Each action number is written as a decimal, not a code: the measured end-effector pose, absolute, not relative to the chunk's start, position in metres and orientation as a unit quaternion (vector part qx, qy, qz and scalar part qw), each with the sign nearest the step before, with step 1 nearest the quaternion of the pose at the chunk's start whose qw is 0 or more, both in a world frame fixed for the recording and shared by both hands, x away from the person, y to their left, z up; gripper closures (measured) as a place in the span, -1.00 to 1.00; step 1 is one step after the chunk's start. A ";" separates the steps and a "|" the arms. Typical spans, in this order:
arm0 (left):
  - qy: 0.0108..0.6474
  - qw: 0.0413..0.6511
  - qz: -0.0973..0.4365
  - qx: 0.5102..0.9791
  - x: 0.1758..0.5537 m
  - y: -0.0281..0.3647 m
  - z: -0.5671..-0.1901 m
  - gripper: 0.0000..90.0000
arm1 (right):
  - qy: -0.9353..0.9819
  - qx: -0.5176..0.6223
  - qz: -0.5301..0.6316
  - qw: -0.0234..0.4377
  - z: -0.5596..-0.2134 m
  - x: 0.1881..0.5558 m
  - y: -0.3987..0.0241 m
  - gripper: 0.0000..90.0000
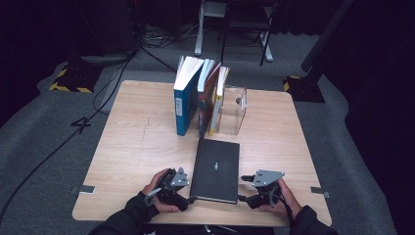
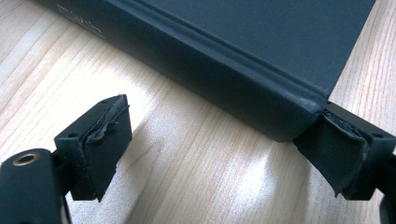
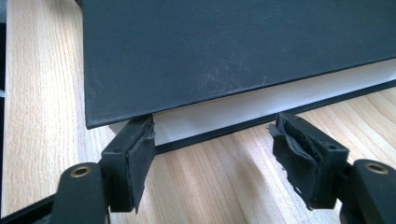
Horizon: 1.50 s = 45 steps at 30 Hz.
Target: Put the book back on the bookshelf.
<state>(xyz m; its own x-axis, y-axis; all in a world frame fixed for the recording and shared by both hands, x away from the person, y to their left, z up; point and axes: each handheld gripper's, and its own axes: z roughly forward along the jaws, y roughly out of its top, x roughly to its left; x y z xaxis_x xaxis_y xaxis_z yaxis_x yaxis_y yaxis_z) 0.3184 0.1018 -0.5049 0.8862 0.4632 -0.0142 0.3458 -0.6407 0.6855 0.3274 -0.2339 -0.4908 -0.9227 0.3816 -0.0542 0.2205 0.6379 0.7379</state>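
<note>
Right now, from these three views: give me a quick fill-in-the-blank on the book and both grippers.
1. The black book lies ____ on the wooden table.
2. The left gripper is at the book's ____ side, the right gripper at its page edge.
3. Both grippers' jaws stand ____.
4. Behind it, upright books lean beside a clear ____.

Missing words: flat; spine; open; box

Left gripper low over wooden table, jaws spread wide; right pad touched spine corner of dark hardcover book; left pad stood apart.
</note>
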 end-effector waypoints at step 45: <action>0.209 0.408 0.127 0.880 0.294 0.084 -0.477 -0.61 | 0.869 0.176 0.445 0.126 -0.456 0.330 -0.207 -0.35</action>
<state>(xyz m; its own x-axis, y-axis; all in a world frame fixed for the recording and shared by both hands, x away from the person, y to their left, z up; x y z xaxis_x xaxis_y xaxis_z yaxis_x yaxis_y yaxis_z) 0.2944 0.0844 -0.4768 0.8807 0.4707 0.0535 0.2630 -0.5799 0.7711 0.3296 -0.2075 -0.4562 -0.9065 0.4175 -0.0620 0.1936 0.5419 0.8178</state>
